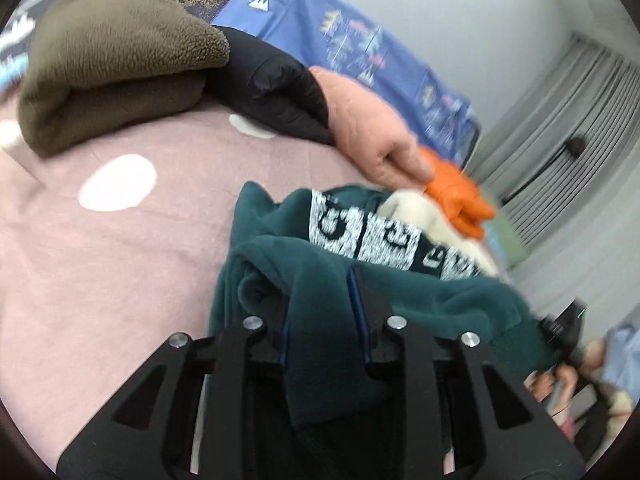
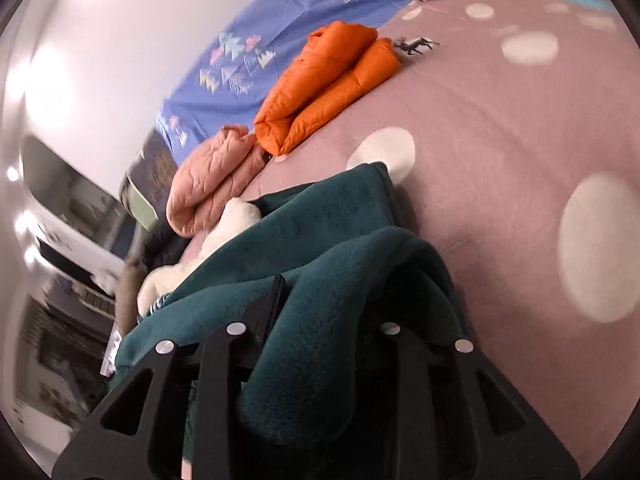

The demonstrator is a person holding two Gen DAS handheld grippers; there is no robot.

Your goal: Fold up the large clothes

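Note:
A dark green fleece sweater (image 1: 400,292) with a white-and-black patterned band and cream lining lies bunched on the pink dotted bedspread (image 1: 100,260). My left gripper (image 1: 324,304) is shut on a fold of its green fabric, which drapes over the fingers. In the right wrist view the same sweater (image 2: 320,248) fills the lower middle, and my right gripper (image 2: 320,312) is shut on another fold of it, held above the bedspread (image 2: 500,140).
Folded clothes line the bed's far edge: a brown fleece (image 1: 112,64), a black jacket (image 1: 272,84), a pink puffer (image 2: 212,176) and an orange puffer (image 2: 320,84). A blue patterned sheet (image 2: 260,28) hangs along the wall. Grey curtains (image 1: 568,120) are at right.

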